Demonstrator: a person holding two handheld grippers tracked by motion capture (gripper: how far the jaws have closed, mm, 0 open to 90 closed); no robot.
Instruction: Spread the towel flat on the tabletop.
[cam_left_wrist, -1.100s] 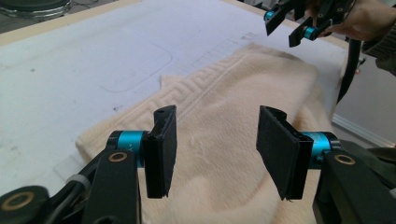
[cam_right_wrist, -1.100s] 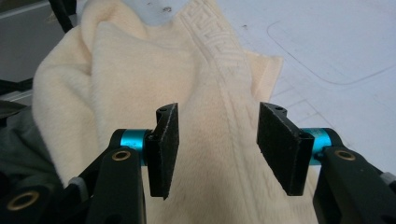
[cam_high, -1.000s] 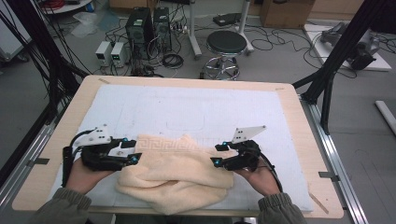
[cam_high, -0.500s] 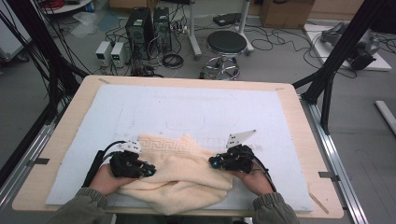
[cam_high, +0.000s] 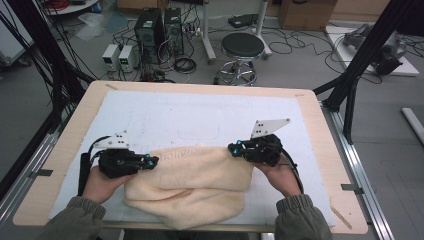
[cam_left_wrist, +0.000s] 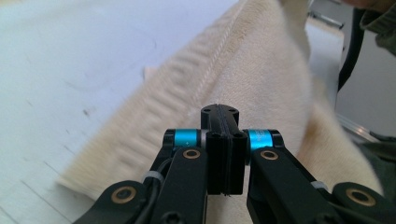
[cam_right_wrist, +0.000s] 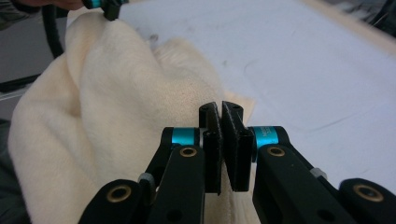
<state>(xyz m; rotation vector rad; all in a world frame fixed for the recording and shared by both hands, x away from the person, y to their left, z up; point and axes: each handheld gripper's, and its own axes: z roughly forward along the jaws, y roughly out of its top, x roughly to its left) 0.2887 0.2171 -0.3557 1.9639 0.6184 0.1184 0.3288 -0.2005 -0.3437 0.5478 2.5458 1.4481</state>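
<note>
Lying with its long axis across the desk (cam_high: 60, 165), the cream towel (cam_high: 192, 182) is pinched at either end by the left hand-held gripper (cam_high: 153, 161) and the right hand-held gripper (cam_high: 233, 149).

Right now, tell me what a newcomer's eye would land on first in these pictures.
A cream towel lies bunched on the near half of the white mat, hanging over the table's near edge. The left gripper and the right gripper each pinch an end of its far edge, jaws closed on the cloth. Behind the table stands a black stool among floor cables.
</note>
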